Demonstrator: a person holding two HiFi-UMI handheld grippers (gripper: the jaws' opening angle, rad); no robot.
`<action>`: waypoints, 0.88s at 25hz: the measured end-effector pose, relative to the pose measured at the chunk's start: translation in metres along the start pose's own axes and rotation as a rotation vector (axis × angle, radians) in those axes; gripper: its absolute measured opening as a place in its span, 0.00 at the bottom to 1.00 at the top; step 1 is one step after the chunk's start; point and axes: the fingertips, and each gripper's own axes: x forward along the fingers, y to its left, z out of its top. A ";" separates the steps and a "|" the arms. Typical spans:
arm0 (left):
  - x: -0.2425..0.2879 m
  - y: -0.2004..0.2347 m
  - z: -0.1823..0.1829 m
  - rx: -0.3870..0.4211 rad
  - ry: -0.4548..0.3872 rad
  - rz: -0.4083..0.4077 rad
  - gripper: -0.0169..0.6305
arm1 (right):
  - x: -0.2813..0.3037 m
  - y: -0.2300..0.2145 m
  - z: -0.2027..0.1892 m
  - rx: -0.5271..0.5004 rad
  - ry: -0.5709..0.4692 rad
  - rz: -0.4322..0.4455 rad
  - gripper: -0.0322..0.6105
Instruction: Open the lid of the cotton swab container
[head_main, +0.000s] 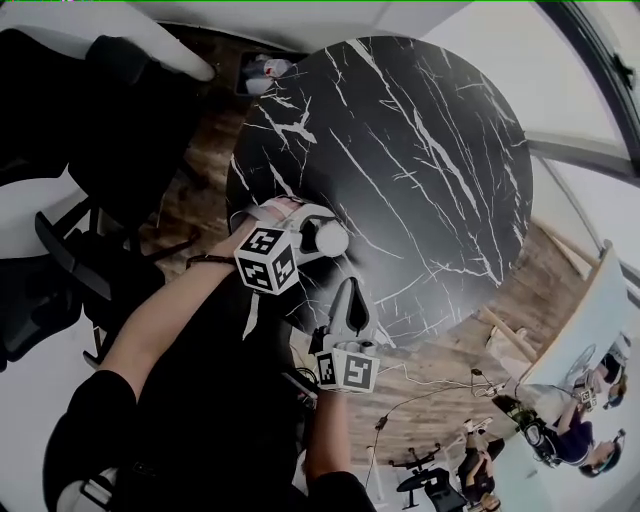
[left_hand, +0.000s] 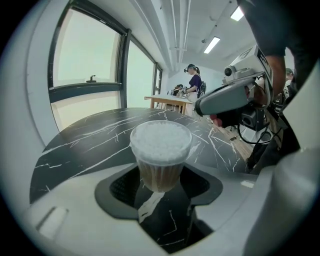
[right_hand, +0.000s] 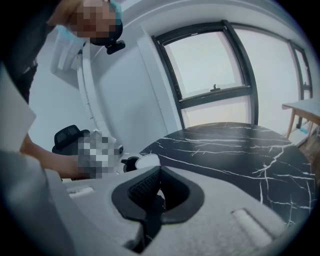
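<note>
The cotton swab container is a small clear round tub, packed with white swab tips under its clear lid. My left gripper is shut on its lower body and holds it upright above the black marble table. In the head view the container hangs over the table's near edge in the left gripper. My right gripper is just to its near right, shut and empty. In the right gripper view the jaws are pressed together, and the container's white top shows beyond them.
The round table fills the far side. A black office chair stands to the left on the wooden floor. Cables trail on the floor at the near right. People work at a desk in the background by the windows.
</note>
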 end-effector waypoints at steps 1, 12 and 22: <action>-0.002 -0.004 0.000 0.002 0.009 -0.006 0.43 | -0.003 0.000 0.001 -0.002 -0.003 0.001 0.04; -0.037 -0.056 0.039 0.019 0.034 -0.074 0.43 | -0.055 0.009 0.026 -0.026 -0.049 0.041 0.04; -0.066 -0.102 0.081 -0.012 0.027 -0.069 0.43 | -0.115 0.012 0.052 -0.065 -0.096 0.083 0.04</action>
